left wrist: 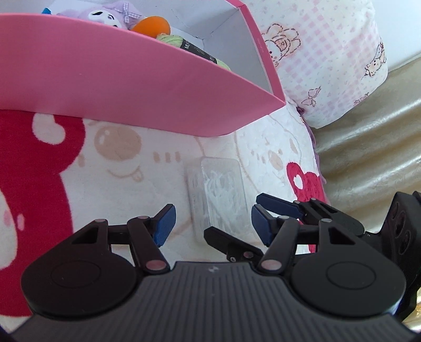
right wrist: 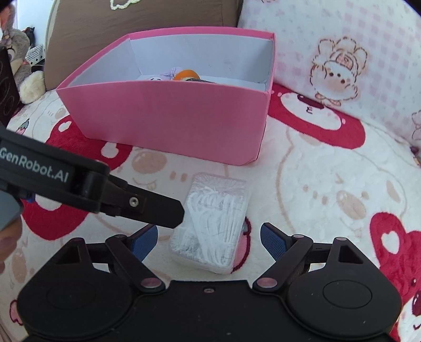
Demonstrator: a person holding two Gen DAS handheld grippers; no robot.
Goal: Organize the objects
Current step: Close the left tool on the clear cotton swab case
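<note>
Both grippers hang over the blanket [right wrist: 329, 163], low in frame. The right gripper [right wrist: 209, 240] has its jaws wide, straddling the clear box of floss picks [right wrist: 210, 223] without touching. The left gripper [left wrist: 211, 223] is half open, nothing gripped, crowding in from the left. Best to center, then squeeze the long sides. Beyond, mid-frame, sits the pink box [right wrist: 168, 118], a plush toy [left wrist: 110, 15] already inside, pillow [right wrist: 342, 58] behind.
</note>
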